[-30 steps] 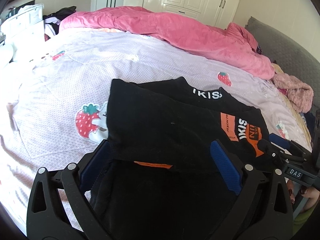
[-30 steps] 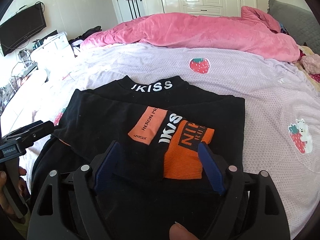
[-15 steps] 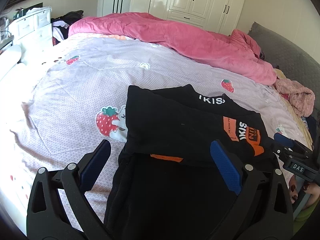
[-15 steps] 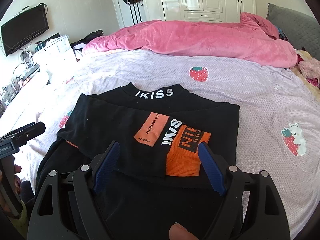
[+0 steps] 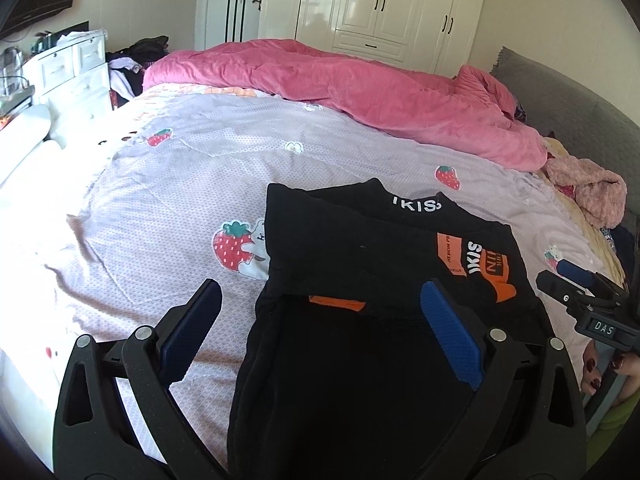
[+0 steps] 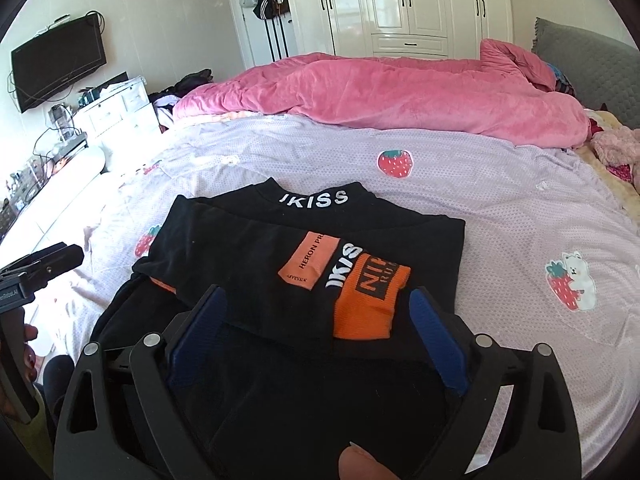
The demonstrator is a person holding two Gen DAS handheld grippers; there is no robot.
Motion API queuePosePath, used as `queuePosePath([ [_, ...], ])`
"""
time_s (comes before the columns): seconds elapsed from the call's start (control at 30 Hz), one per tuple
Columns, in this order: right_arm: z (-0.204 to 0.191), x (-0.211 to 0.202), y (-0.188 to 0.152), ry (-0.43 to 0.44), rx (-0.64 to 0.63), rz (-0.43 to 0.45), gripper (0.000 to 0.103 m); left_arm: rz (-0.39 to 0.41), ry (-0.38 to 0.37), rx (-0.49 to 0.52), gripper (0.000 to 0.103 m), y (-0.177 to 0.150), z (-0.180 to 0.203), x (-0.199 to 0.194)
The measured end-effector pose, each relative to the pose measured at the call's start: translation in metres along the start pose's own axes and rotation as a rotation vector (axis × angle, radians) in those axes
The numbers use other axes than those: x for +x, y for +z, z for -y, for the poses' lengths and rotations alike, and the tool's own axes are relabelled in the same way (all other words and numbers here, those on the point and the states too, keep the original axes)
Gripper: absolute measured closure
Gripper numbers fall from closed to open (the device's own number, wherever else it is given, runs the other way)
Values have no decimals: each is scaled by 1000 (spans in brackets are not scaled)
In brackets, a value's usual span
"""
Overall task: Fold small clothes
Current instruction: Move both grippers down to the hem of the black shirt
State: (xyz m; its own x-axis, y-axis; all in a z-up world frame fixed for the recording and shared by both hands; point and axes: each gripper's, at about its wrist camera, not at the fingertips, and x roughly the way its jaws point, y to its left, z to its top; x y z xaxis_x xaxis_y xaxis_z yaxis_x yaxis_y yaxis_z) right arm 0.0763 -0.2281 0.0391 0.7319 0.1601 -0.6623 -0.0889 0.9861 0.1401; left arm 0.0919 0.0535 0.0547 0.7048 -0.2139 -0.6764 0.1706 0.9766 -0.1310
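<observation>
A small black shirt with white "IKISS" lettering and orange patches lies on the bed, its sleeves folded inward over the chest; it also shows in the right wrist view. My left gripper is open and empty, hovering over the shirt's lower left part. My right gripper is open and empty over the lower right part, near the orange cuff. The right gripper's tip shows in the left wrist view, and the left gripper's tip in the right wrist view.
The lilac strawberry-print bedspread covers the bed. A pink duvet is bunched along the far side. A pink fluffy garment lies at the right by the grey headboard. White drawers and wardrobes stand beyond.
Both grippers have pulled back and up from the shirt, so more of the bed shows. The shirt has stayed folded and still.
</observation>
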Motion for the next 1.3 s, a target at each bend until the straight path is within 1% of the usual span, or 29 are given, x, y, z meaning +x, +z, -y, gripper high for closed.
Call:
queuePosePath([
  [0.27,5,-13,-12,-14,-3,-5,10,11,38,4,9,-8,-7,-19],
  [0.47,6,-22,-24,-23,-17,-17,10,5,48,11,9,-16,-10,-27],
  [0.9,13,-30,-58,-46,-34,-78,10,-49,71,24,9,-44,-20,-26],
  [1.2,10,-33,-85,-44,-62,-110,10,-97,82,-33,9,-65,-46,-26],
  [1.3,13,-35,-92,-43,-46,-118,10,-113,84,-49,9,-74,-53,-27],
])
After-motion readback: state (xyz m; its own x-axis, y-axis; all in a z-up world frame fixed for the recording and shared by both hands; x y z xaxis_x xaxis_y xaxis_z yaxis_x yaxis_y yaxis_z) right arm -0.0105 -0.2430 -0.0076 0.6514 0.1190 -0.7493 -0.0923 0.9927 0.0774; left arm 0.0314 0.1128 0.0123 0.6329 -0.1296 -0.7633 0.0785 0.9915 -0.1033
